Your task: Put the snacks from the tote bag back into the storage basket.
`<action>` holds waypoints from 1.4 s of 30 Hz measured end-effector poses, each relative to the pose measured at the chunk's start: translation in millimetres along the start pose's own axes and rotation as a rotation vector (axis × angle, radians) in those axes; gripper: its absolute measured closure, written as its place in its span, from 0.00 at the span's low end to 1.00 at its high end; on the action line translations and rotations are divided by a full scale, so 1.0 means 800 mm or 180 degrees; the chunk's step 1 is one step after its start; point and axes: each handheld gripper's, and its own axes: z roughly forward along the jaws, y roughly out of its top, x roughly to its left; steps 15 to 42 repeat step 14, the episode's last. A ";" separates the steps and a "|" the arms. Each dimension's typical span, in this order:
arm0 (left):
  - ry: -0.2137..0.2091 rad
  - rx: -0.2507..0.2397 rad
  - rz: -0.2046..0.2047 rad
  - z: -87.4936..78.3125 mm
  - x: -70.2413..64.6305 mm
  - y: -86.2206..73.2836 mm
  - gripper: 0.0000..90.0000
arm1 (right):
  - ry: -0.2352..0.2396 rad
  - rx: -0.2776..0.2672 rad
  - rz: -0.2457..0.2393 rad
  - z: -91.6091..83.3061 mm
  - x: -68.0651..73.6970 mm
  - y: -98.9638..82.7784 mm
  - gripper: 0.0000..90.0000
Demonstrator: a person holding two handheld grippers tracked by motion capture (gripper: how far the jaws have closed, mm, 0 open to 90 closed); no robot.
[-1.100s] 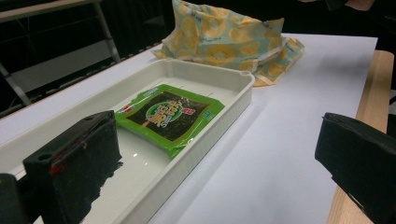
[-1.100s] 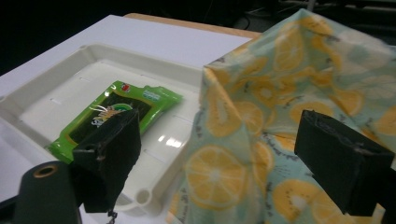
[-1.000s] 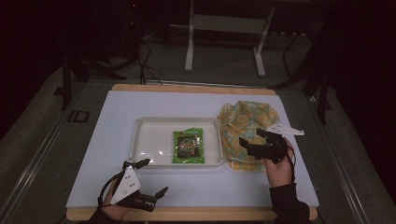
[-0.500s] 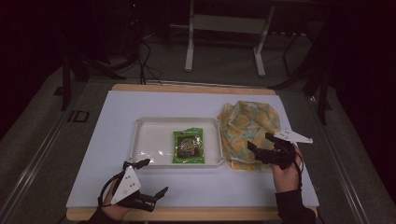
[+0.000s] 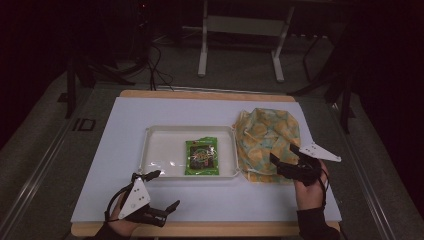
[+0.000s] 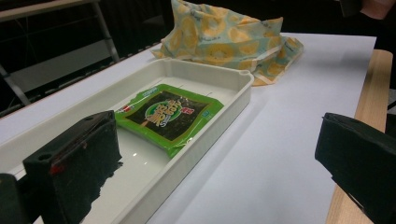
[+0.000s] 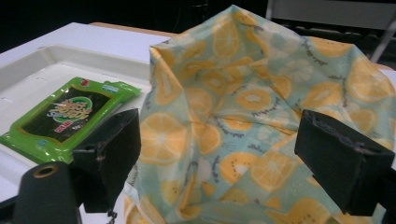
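Note:
A green snack packet [image 5: 202, 156] [image 6: 168, 114] [image 7: 65, 116] lies flat in a white tray [image 5: 160, 150] [image 6: 219, 79] [image 7: 42, 60] at the table's middle. To the tray's right sits a cloth bag [image 5: 267, 135] [image 6: 224, 37] [image 7: 261, 116] printed with orange slices. My right gripper [image 5: 283, 157] [image 7: 219, 163] is open at the bag's near right edge, jaws on either side of the fabric without closing. My left gripper [image 5: 162, 190] [image 6: 215, 163] rests open near the table's front left, just outside the tray's near corner, with nothing between its jaws.
The white table top [image 5: 210, 112] ends in a wooden front edge [image 5: 210, 229] [image 6: 369, 79]. Bare surface lies in front of the tray and left of it. Beyond the table stand dark floor, cables and a metal stand [image 5: 240, 45].
My right gripper has shifted right and drawn back toward me along the bag's near edge. The left gripper, tray and packet have stayed put.

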 end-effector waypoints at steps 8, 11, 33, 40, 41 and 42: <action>-0.0008 0.0006 0.0009 0.000 0.000 0.000 0.00 | -0.0005 -0.0016 0.0032 0.000 -0.002 -0.005 0.16; -0.0006 0.0002 0.0006 0.000 0.000 0.000 0.00 | 0.0013 -0.0031 -0.0007 0.001 -0.002 -0.005 0.16; -0.0009 0.0004 0.0011 0.000 0.000 0.000 0.00 | -0.0017 -0.0037 -0.0039 0.001 -0.002 -0.005 0.16; -0.0009 0.0004 0.0011 0.000 0.000 0.000 0.00 | -0.0017 -0.0037 -0.0039 0.001 -0.002 -0.005 0.16; -0.0009 0.0004 0.0011 0.000 0.000 0.000 0.00 | -0.0017 -0.0037 -0.0039 0.001 -0.002 -0.005 0.16; -0.0009 0.0004 0.0011 0.000 0.000 0.000 0.00 | -0.0017 -0.0037 -0.0039 0.001 -0.002 -0.005 0.16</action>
